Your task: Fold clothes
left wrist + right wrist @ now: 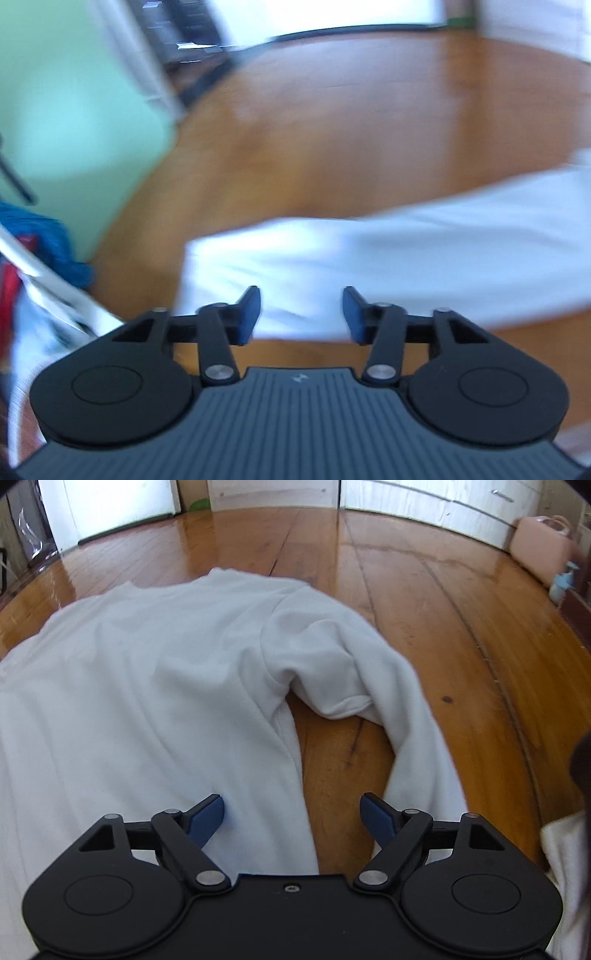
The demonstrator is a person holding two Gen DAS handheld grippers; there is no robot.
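Note:
A white long-sleeved top (pixel 140 672) lies spread flat on the wooden floor (pixel 424 602). Its right sleeve (pixel 369 679) bends in an arch back toward me. My right gripper (pixel 293 818) hangs open just above the top's side edge, blue pads wide apart, with nothing pinched. In the blurred left wrist view the same white top (pixel 369 258) stretches across the floor to the right. My left gripper (pixel 301 314) hovers over its near corner, jaws partly apart and holding nothing.
A pale green panel (pixel 74 129) and a white-rimmed basket (pixel 48 284) with blue and red clothes stand at the left. A pink case (pixel 543 550) sits by white drawers (pixel 424 502) at the far right. More white cloth (pixel 565 849) lies at the lower right edge.

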